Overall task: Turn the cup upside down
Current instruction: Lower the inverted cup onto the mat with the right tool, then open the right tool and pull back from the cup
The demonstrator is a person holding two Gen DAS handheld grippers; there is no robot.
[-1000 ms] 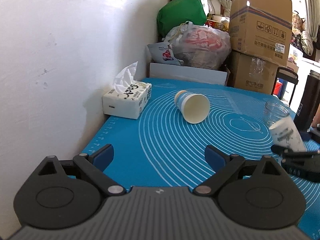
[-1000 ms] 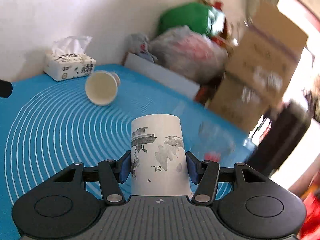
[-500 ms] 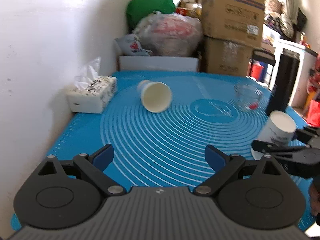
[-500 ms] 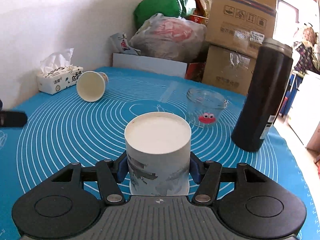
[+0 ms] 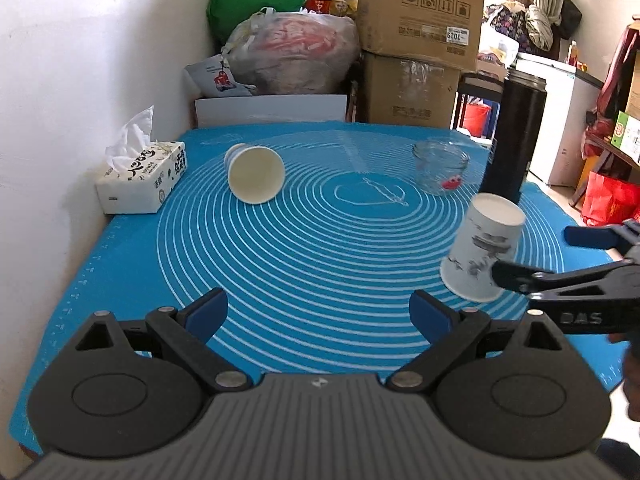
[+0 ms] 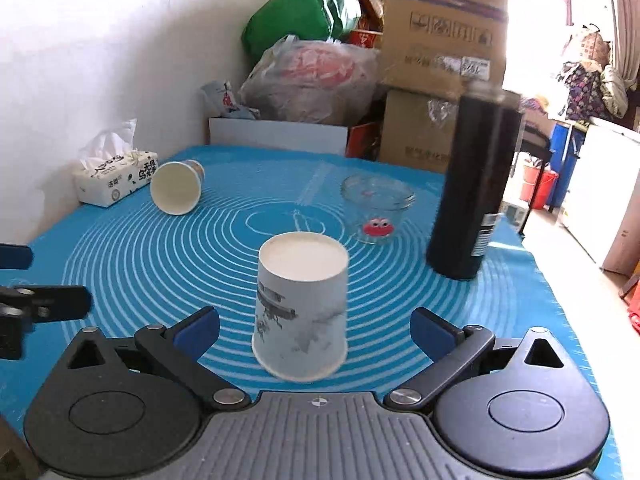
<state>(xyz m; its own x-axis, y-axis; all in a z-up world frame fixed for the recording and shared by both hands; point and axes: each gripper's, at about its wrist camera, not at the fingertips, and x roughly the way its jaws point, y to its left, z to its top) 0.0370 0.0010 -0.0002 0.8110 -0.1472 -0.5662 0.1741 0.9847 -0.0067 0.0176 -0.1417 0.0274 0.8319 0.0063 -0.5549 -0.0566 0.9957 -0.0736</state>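
Blue mat bears two paper cups, one inverted between the spread-wide right gripper, left gripper likewise.

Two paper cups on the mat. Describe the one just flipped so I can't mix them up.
On the blue mat, look at the near side, between the open right gripper fingers, in front of the glass jar. The printed cup stands mouth down, flat base up; the other cup lies sideways by the tissue box.
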